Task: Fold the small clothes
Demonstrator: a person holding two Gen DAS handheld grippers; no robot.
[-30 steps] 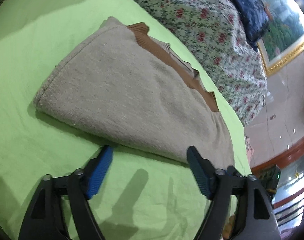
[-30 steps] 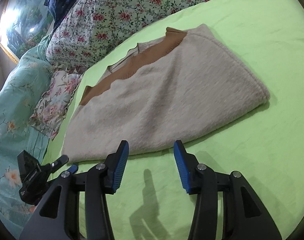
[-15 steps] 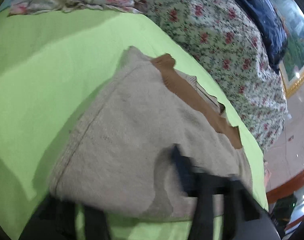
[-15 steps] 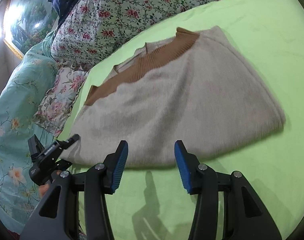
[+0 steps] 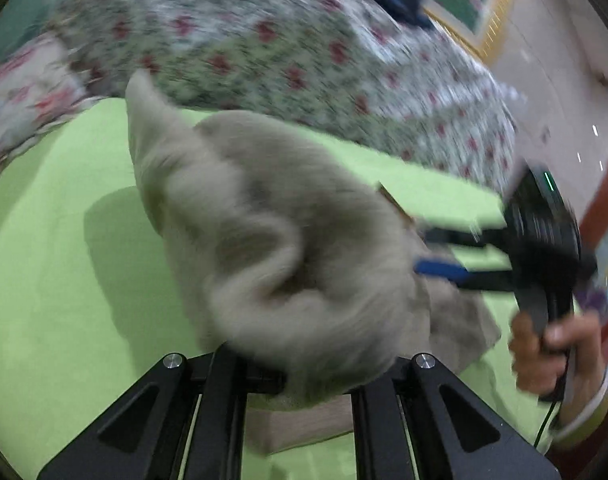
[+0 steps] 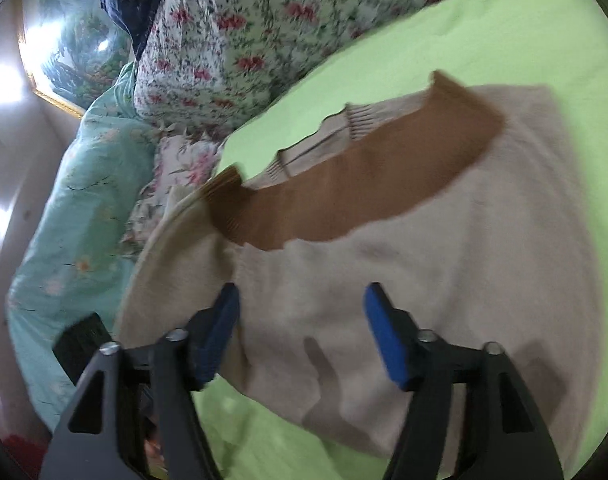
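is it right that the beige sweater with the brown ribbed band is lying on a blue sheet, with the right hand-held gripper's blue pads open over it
Not quite: the sheet is lime green, not blue, as the right wrist view shows. The rest holds: the beige sweater with the brown ribbed band lies on it, and the right hand-held gripper has its blue pads open over it.

No readable text, label, brand or number appears in either view. The beige sweater (image 6: 444,280) shows only plain knit and a brown ribbed band, the green sheet (image 6: 504,32) is unmarked, and the floral bedding (image 5: 283,52) carries a pattern only. Motion blur in the left wrist view may hide small print.
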